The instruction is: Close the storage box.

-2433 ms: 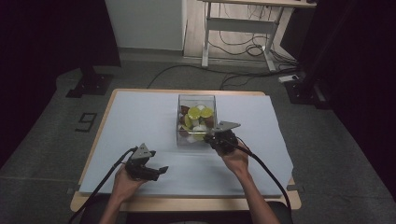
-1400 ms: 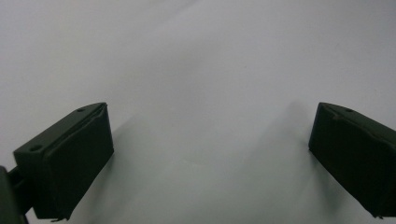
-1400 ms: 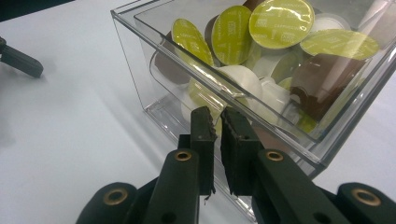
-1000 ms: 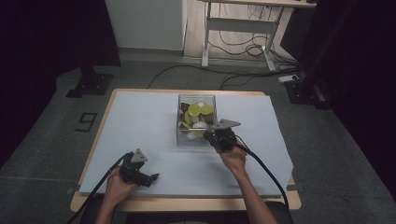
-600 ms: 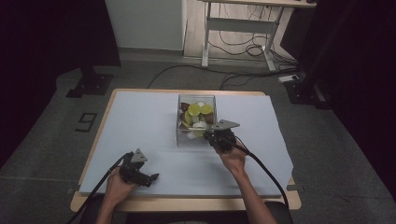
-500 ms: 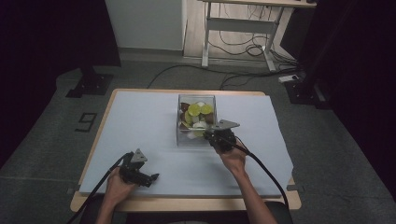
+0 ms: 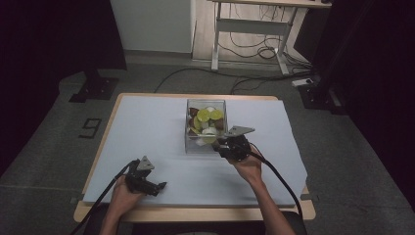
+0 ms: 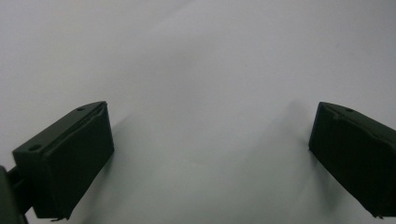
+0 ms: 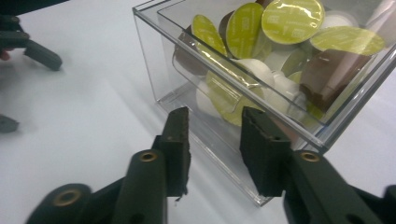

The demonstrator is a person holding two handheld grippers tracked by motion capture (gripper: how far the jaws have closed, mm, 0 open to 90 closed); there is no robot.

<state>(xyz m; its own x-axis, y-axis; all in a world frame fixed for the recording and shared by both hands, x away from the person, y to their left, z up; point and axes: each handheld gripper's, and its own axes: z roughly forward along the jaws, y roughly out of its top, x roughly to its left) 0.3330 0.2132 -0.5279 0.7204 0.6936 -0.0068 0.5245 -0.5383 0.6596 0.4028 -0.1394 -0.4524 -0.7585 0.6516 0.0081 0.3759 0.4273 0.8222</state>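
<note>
A clear plastic box (image 7: 188, 139) stands mid-table, piled with coffee capsules (image 7: 206, 117) with lime-green lids, plus brown and white ones. My right gripper (image 7: 220, 145) is at the box's near right corner. In the right gripper view its jaws stand a little apart, open (image 9: 215, 135), against the low front wall of the box (image 9: 149, 51), with capsules (image 9: 292, 18) heaped behind the wall. My left gripper (image 7: 160, 187) rests low near the table's front left. Its jaws are wide open (image 8: 210, 154) over bare mat with nothing between them.
A pale grey mat (image 7: 147, 127) covers the wooden table (image 7: 288, 215). The left gripper's jaw tip (image 9: 42, 53) appears far off at the left of the right gripper view. Cables trail from both grippers off the front edge. A desk frame and floor cables lie beyond the table.
The left gripper has pulled back toward the front left edge of the table and has stayed still for the last second. The right gripper has barely moved at the box.
</note>
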